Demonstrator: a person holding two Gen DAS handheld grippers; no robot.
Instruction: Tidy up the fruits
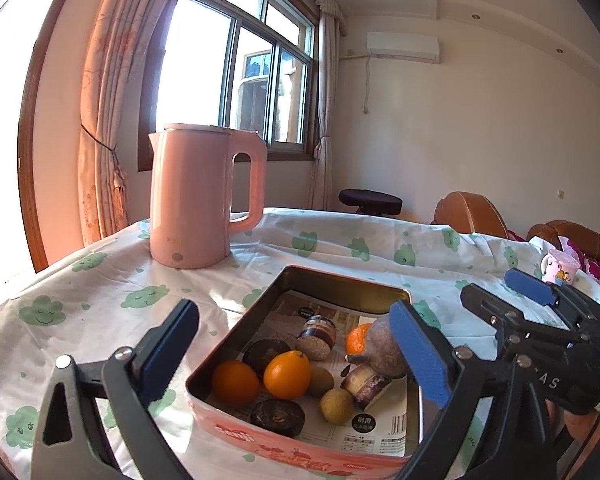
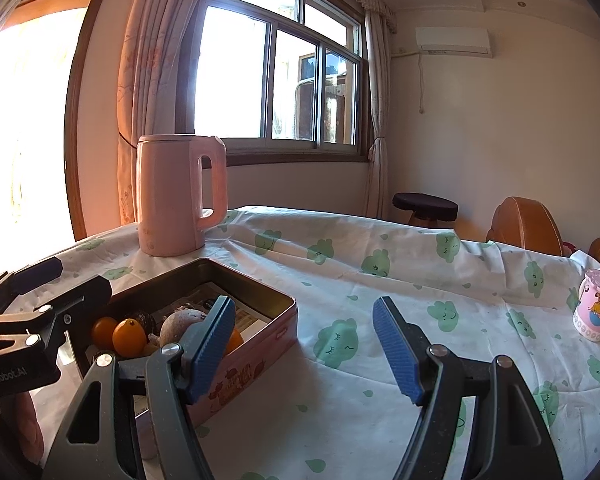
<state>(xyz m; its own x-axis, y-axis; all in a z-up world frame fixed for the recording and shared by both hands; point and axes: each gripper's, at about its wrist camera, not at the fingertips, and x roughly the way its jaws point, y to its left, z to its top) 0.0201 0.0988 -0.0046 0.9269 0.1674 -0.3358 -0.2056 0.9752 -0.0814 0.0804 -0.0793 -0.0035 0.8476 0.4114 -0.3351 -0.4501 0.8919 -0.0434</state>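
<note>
A pink tin box (image 1: 340, 276) lined with printed paper holds several fruits: oranges (image 1: 287, 374), small green-brown kiwis (image 1: 336, 406), dark round fruits (image 1: 278, 418), cut cane pieces (image 1: 366, 384) and a brown rough fruit (image 1: 376, 348). My left gripper (image 1: 296, 348) stands open wide above the tin, its pads pressing nothing; its right pad partly hides the brown fruit. My right gripper (image 2: 306, 346) is open over bare tablecloth just right of the tin (image 2: 260, 344), with nothing between its fingers.
A pink kettle (image 1: 192, 200) stands behind the tin on the cloud-print tablecloth (image 2: 340, 280). A pink cartoon mug (image 2: 596, 310) sits at the far right edge. A dark stool (image 2: 424, 204) and brown chairs (image 2: 524, 224) stand beyond the table.
</note>
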